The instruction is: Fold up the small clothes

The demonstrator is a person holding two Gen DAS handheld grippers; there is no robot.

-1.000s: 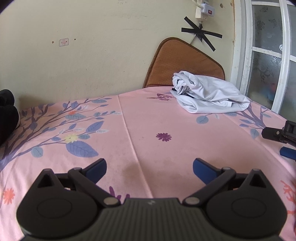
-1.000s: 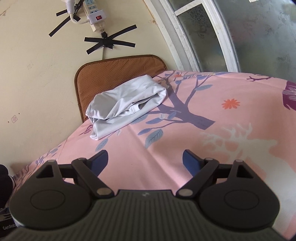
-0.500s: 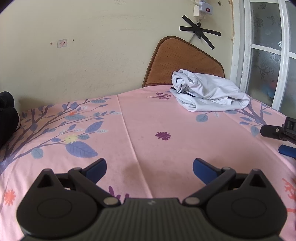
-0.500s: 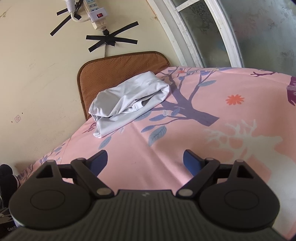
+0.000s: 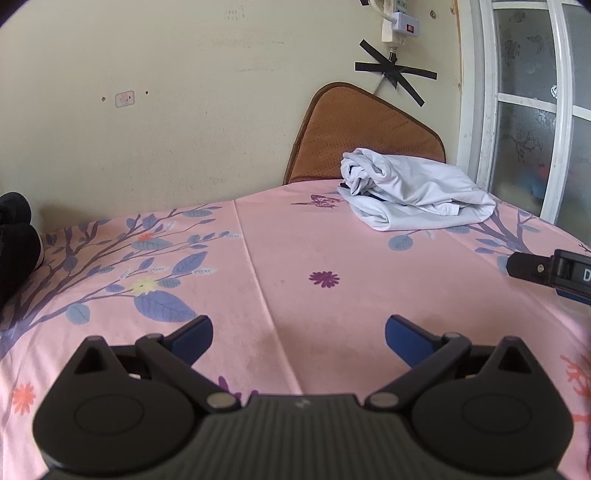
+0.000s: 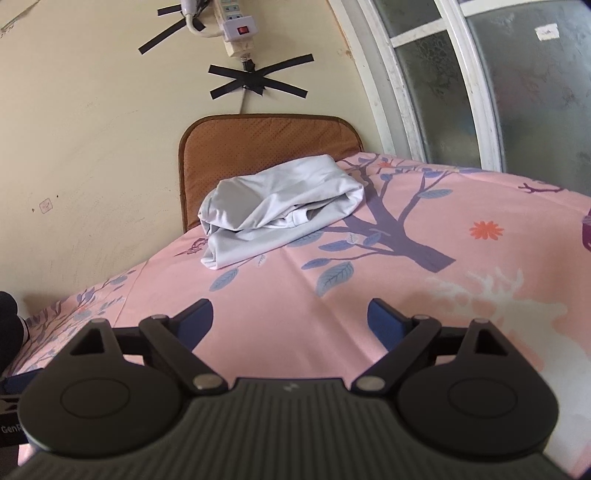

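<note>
My left claw (image 5: pixel 298 334) hangs released above the pink floral sheet (image 5: pixel 295 258) that covers the surface, its blue fingertips (image 5: pixel 195 334) spread wide with nothing between them. My right claw (image 6: pixel 291 320) is likewise released and empty, its blue pads (image 6: pixel 384 319) held well apart over the same sheet (image 6: pixel 369 280). The task's thing, a pale white garment (image 5: pixel 413 194), lies bundled and loosely rolled at the far end of the surface, well apart from both claws; from the right wrist view it (image 6: pixel 280 210) sits just in front of a brown padded cushion (image 6: pixel 266 140) that leans against the cream wall (image 6: pixel 92 129). The bundle rests on the sheet beside a printed tree trunk (image 6: pixel 391 225), and the folds at its open end show layers of fabric tucked one inside another. Part of my right claw's black body (image 5: pixel 550 273) shows at the right edge of the left wrist view, low over the sheet. On the wall above the cushion a white power strip (image 6: pixel 236 29) is fixed, with crossed strips of black tape (image 6: pixel 255 81) under it. A frosted window with a white frame (image 6: pixel 480 74) stands to the right. No container appears in either view; the garment lies straight on the sheet. A dark object (image 5: pixel 14 236) sits at the far left edge, too cut off to identify.
</note>
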